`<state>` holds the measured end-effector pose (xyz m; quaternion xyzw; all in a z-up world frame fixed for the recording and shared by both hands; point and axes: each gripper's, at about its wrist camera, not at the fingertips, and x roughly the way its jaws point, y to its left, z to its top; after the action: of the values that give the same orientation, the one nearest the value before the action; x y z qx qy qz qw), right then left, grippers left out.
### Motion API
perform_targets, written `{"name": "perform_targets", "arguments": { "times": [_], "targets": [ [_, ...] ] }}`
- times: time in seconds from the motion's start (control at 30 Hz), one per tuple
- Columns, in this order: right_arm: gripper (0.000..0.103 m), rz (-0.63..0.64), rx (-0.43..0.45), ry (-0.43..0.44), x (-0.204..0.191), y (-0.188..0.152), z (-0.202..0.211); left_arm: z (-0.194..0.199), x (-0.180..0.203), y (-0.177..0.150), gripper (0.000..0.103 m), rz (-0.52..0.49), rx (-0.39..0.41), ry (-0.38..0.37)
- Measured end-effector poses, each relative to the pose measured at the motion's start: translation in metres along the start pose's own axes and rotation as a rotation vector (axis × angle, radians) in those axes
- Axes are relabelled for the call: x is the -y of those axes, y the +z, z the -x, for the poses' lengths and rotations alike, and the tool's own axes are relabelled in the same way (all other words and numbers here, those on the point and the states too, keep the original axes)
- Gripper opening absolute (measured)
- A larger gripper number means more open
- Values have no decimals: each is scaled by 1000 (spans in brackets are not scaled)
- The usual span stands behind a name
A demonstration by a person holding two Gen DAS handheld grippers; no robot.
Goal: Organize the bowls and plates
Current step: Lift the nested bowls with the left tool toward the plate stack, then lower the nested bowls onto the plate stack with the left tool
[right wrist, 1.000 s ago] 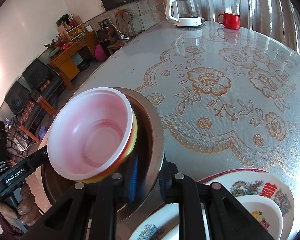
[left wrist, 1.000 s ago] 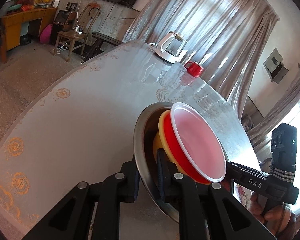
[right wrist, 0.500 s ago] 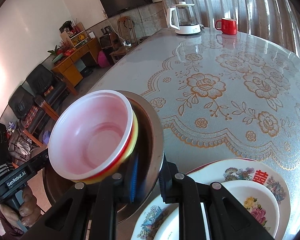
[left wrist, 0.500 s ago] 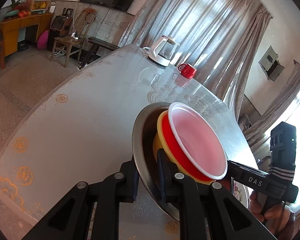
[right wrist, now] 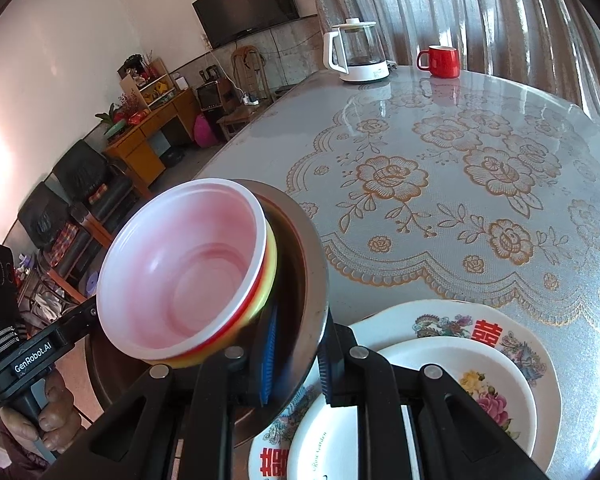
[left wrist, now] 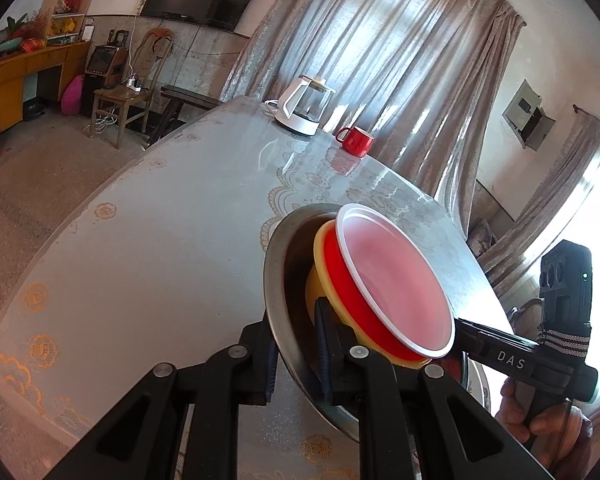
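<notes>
The metal bowl, tilted, is clamped at its rim by the left claw and, at the opposite rim, by the right claw. Nested inside it are a yellow bowl and a red bowl with a white rim. Left of the left claw, bare tabletop is seen running to its curved edge. Ahead, far off, a kettle and red mug are seen. Only in the right wrist view are stacked floral plates shown, below and right of the claw, near the tabletop's near edge.
</notes>
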<state>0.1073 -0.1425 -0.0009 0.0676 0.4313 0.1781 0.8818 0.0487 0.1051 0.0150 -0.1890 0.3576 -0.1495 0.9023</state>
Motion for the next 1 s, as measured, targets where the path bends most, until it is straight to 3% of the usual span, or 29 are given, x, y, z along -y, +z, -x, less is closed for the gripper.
{"name": "perform_targets", "arguments": {
  "times": [1.0],
  "targets": [
    [17,-128,94,-76,65,-34,70,-28,88,-9,16,-155,-82,-123]
  ]
}}
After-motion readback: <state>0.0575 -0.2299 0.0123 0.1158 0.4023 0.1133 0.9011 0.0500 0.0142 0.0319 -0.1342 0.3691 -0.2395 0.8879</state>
